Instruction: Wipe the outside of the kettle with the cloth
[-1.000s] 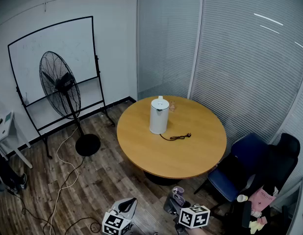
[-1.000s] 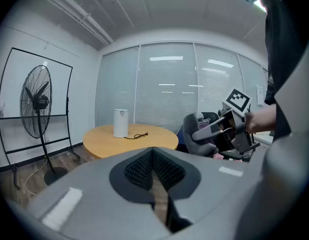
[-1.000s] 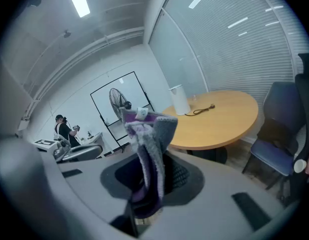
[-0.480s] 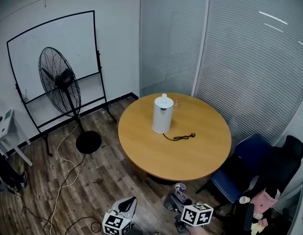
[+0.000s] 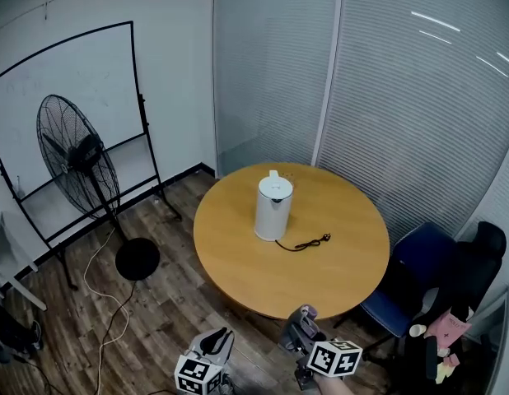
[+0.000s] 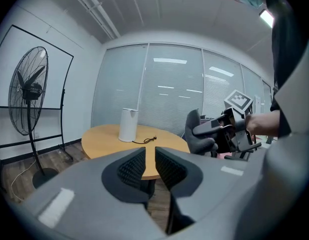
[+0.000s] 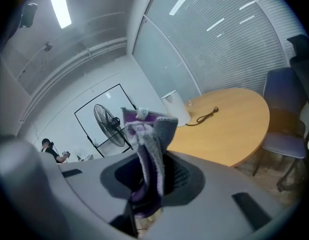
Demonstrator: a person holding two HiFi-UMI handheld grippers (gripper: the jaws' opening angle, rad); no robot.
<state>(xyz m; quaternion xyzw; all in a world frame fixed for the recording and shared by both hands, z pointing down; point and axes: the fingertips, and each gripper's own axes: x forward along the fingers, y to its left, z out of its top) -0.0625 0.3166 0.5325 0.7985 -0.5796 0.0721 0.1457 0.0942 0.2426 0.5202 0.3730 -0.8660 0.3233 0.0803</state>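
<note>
Right gripper [image 7: 153, 170] clamped on folded grey-purple cloth [image 7: 147, 134]; left gripper [image 6: 150, 159] jaws opening, nothing between; white plastic kettle [image 5: 273, 208] upright on round wooden table [image 5: 320, 282], well ahead.

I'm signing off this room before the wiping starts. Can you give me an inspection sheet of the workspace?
Surface: round wooden table.
Job's things: white kettle upright on the table; cloth in the right gripper.
Clutter: small cup by the chairs.
Grippers: left gripper jaws opening, nothing between them; right gripper shut on the cloth; both short of the table.
Cables: black cord loose beside the kettle; white cable on the floor near the fan.
Surroundings: whiteboard, blue chair.
</note>
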